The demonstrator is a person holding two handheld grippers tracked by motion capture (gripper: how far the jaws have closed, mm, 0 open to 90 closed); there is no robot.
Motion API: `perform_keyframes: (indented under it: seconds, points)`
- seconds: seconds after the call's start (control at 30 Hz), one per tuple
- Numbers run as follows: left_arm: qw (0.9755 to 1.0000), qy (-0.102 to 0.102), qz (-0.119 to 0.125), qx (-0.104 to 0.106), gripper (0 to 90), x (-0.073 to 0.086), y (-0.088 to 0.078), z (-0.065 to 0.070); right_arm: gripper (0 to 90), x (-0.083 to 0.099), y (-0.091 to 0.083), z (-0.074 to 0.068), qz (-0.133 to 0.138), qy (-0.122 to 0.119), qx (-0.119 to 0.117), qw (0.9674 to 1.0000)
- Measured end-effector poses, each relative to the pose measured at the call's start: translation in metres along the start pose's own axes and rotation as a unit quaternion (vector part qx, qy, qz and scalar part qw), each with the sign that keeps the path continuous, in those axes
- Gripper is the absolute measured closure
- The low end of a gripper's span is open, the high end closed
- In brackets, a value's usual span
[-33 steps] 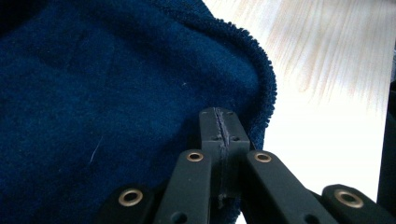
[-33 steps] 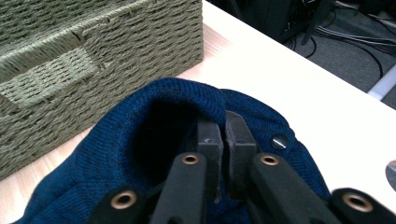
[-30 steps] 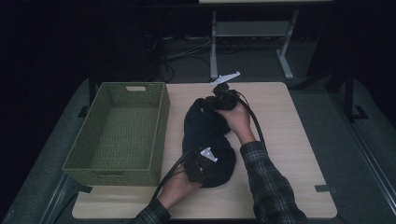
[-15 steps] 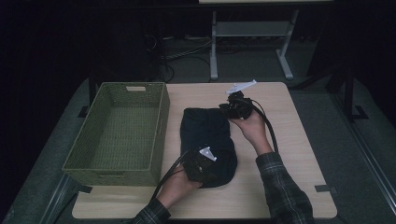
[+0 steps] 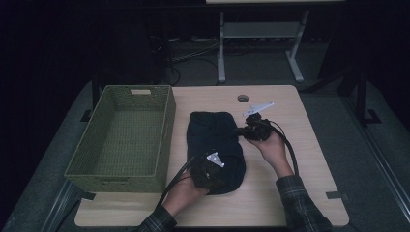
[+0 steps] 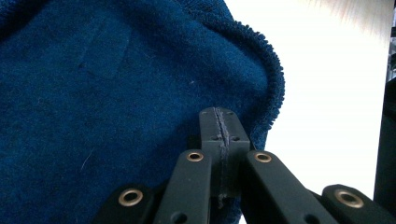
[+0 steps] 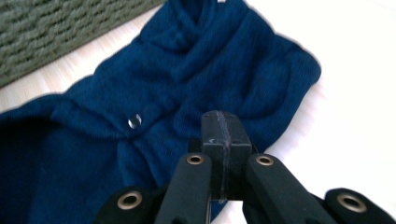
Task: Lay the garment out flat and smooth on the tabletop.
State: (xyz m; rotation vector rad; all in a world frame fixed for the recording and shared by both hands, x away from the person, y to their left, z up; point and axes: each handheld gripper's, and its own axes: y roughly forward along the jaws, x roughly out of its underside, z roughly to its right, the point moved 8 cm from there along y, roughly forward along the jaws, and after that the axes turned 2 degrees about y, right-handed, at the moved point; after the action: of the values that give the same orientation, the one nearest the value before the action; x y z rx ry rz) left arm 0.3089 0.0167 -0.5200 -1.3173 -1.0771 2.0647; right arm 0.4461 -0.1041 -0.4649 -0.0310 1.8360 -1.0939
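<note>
Currently the dark blue garment lies on the worktop, folded into a compact oblong just beside the green woven basket, apart from its wall. A silver snap shows on the fabric in the right gripper view.

Left claw: sits on the near end of the garment. In the left gripper view its jaws are pressed together with no gap; knit fabric lies under and around the tips. Cannot tell whether any cloth is pinched between them.

Right claw: at the garment's right edge, toward the far end. In the right gripper view its jaws also meet flush, above the fabric edge and the bare worktop. Again, a pinch of cloth cannot be confirmed.

Progress, as judged: folding looks largely done. The garment is gathered into one tidy bundle, with some wrinkles and a curled hem visible near the left claw. What seems left: a final smoothing or tuck, then a lift of the bundle across into the basket. Neither has begun, judging by the garment lying flat.

Containers: one basket, on the left part of the worktop, with a handle slot in its far wall. Its woven floor is bare; nothing inside.
</note>
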Motion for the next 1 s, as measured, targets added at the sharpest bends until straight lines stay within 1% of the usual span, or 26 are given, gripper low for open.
perform_keyframes:
  seconds: [0.07,0.1,0.2,0.23,0.27,0.33,0.37,0.43,0.47,0.5,0.57,0.6,0.63,0.67,0.7,0.83,0.87,0.93,0.97,1.0]
  points:
    - [1.0000,-0.002,0.001,0.001,90.0,0.000,0.000,0.000,90.0,0.003,0.001,0.000,-0.002,0.002,-0.002,1.0000]
    - [1.0000,-0.001,0.001,-0.001,90.0,0.000,0.000,0.000,90.0,0.012,0.005,0.000,-0.017,0.002,-0.004,0.9998]
    - [1.0000,0.004,-0.003,-0.004,90.0,0.000,0.000,0.000,90.0,0.018,0.009,-0.001,-0.019,0.005,-0.006,0.9998]
    - [1.0000,0.006,-0.005,-0.003,90.0,0.000,0.000,0.000,90.0,0.027,0.016,-0.001,-0.031,0.007,-0.008,0.9995]
    - [1.0000,0.004,-0.004,-0.002,90.0,0.000,0.000,0.000,90.0,0.031,0.019,-0.001,-0.040,0.010,-0.011,0.9991]
    - [1.0000,0.005,-0.003,-0.003,90.0,0.000,0.000,0.001,90.0,0.035,0.022,-0.001,-0.045,0.009,-0.012,0.9989]
    - [0.9999,0.008,-0.005,-0.006,90.0,0.000,0.000,0.001,90.0,0.042,0.028,-0.001,-0.055,0.006,-0.008,0.9984]
    - [0.9999,0.010,-0.007,-0.009,90.0,0.000,0.000,0.002,90.0,0.049,0.032,-0.002,-0.067,0.002,-0.004,0.9978]
    - [0.9999,0.011,-0.007,-0.011,90.0,0.000,0.000,0.002,90.0,0.051,0.033,-0.002,-0.065,0.005,-0.003,0.9978]
    - [0.9998,0.011,-0.007,-0.012,90.0,0.000,0.000,0.002,90.0,0.052,0.032,-0.002,-0.062,0.013,-0.005,0.9980]
    - [0.9998,0.013,-0.008,-0.012,90.0,0.000,0.000,0.002,90.0,0.055,0.030,-0.001,-0.060,0.008,-0.002,0.9982]
    - [0.9998,0.013,-0.008,-0.012,90.0,0.000,0.000,0.002,90.0,0.056,0.029,-0.002,-0.061,0.010,0.000,0.9981]
    - [0.9998,0.016,-0.010,-0.007,90.0,0.000,0.000,0.003,90.0,0.057,0.028,-0.002,-0.058,0.007,0.000,0.9983]
    - [0.9998,0.016,-0.010,-0.007,90.0,0.000,0.000,0.003,90.0,0.057,0.028,-0.002,-0.058,0.007,0.000,0.9983]
    - [0.9997,0.021,-0.012,-0.004,90.0,-0.001,0.001,0.005,90.0,0.061,0.024,-0.002,-0.061,0.004,0.007,0.9981]
    - [0.9996,0.026,-0.015,-0.002,90.0,-0.002,0.002,0.008,90.0,0.067,0.017,-0.001,-0.058,-0.001,0.015,0.9982]
    - [0.9995,0.027,-0.013,0.003,90.0,-0.003,0.001,0.009,90.0,0.069,0.015,-0.001,-0.057,0.002,0.015,0.9983]
    - [0.9996,0.026,-0.010,0.003,86.2,-0.004,0.000,0.010,90.0,0.071,0.014,-0.001,-0.056,0.005,0.013,0.9983]
    - [0.9996,0.026,-0.008,0.002,84.7,-0.005,-0.002,0.009,90.0,0.074,0.011,0.000,-0.051,0.009,0.012,0.9986]
    - [0.9997,0.024,-0.003,0.002,84.7,-0.006,-0.003,0.009,90.0,0.074,0.011,0.000,-0.051,0.009,0.012,0.9986]
